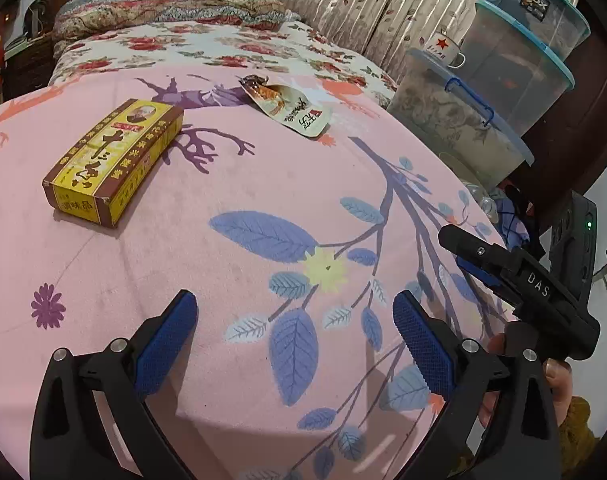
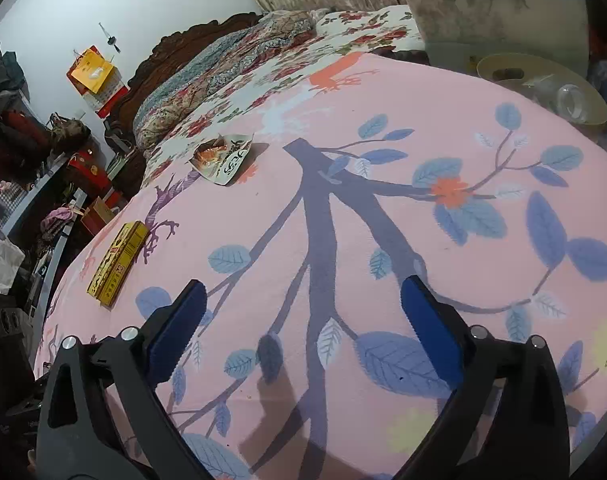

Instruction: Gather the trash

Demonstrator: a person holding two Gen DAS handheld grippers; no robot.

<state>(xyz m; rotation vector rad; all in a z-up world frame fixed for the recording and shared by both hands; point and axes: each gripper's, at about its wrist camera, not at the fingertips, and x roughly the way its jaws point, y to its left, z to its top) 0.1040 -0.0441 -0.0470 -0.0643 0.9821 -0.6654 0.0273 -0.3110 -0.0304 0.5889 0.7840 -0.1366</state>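
**A:** Where does the trash sit from where you stand?

**B:** Two pieces lie on the pink leaf-print blanket (image 1: 263, 184). The yellow carton (image 1: 113, 160) rests flat on its broad face, off to your left and nearer to you. The torn snack wrapper (image 1: 289, 106) lies further up the bed, close to where the pink blanket meets the floral bedspread (image 1: 223, 46). The two are well apart, so you will likely need a separate reach for each.

**A:** And your claws?

**B:** Your left gripper (image 1: 293, 336) stands spread wide with nothing between its blue pads, only blanket. Your right gripper (image 2: 303, 320) is the same: wide apart, empty, hanging over the printed branch. Neither touches any trash yet.

**A:** Why hold them so wide?

**B:** Probably because the carton is broad; you need that spread to straddle it. The left claw is the closer one to it, I judge.

**A:** Where would it all go?

**B:** I cannot tell. The lidded storage tubs (image 1: 463, 120) beside the bed look full, and no bin shows plainly.
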